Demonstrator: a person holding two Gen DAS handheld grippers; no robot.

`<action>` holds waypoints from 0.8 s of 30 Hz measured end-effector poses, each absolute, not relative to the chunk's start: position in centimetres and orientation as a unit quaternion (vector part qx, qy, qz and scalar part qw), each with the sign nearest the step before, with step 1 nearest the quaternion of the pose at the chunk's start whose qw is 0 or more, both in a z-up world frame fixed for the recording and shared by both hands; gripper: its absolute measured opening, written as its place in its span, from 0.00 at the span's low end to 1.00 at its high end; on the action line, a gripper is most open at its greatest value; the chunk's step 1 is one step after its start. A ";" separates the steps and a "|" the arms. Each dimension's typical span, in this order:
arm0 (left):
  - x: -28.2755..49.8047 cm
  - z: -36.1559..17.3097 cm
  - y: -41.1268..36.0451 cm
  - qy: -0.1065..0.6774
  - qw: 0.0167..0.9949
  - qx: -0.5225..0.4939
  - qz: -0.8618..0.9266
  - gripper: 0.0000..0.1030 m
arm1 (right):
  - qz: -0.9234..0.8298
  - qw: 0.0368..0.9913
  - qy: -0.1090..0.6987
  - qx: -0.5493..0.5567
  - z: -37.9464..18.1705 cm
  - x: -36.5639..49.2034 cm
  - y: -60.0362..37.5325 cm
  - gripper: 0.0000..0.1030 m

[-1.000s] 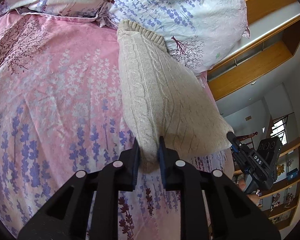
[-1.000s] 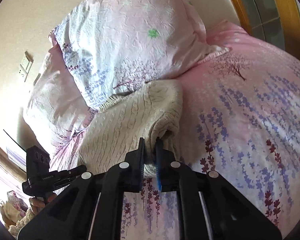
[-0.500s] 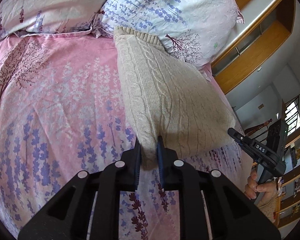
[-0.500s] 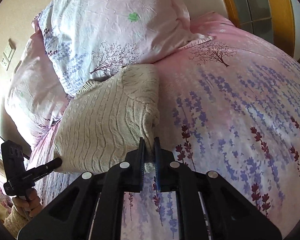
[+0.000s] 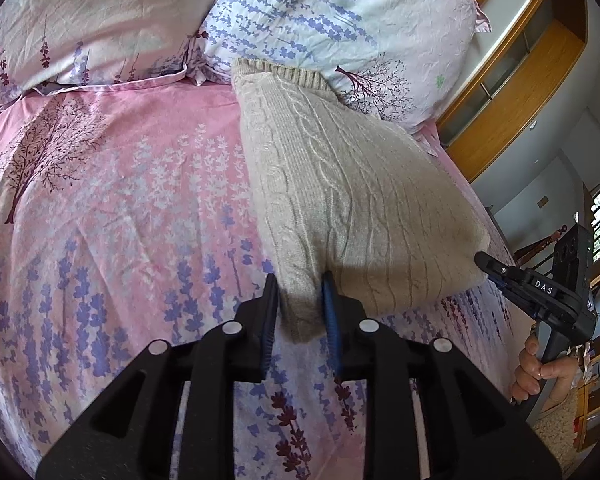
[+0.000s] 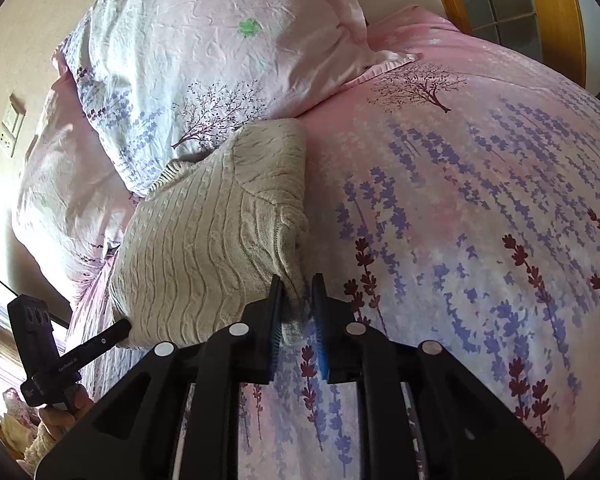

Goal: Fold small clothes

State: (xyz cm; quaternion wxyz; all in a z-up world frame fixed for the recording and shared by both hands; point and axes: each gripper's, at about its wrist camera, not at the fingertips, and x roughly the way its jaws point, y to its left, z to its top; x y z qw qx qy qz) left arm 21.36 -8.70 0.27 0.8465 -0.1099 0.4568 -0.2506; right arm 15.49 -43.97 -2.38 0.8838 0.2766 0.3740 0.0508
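Two grippers work one garment here, a cream cable-knit sweater [image 5: 339,208] lying on a pink floral bedspread [image 5: 120,208], its ribbed hem pushed up against a pale flowered pillow [image 5: 339,20]. In the left wrist view the left gripper [image 5: 300,304] has the near left corner of the knit between its blue-lined fingers [image 5: 331,312]; the jaws are opening, and the wool fills the gap between them, with the pad on the left side looking to stand just clear of it, so the hold seems to be going rather than firm. The sweater shows as a compact, doubled slab with the cables running away from the camera, and at the far right the other gripper, held in a person's hand [image 5: 539,372], points its tip at the opposite near corner. In the right wrist view the right gripper [image 6: 298,312] has that other corner between its fingers [image 6: 319,320]; its jaws are opening too, with only a narrow tongue of knit left in the gap and daylight beside the right pad. A rounded fold edge runs along the sweater's side nearest the bedspread. By my reading the fold in hand has been laid and both corners are being let go; whether another fold or some smoothing is needed I cannot tell, and no other clothes are in view.
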 end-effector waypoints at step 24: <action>30.8 1.7 -6.5 0.493 0.796 -0.258 -0.238 0.66 | 0.085 0.837 0.402 0.362 -1.8 27.8 -46.0 0.10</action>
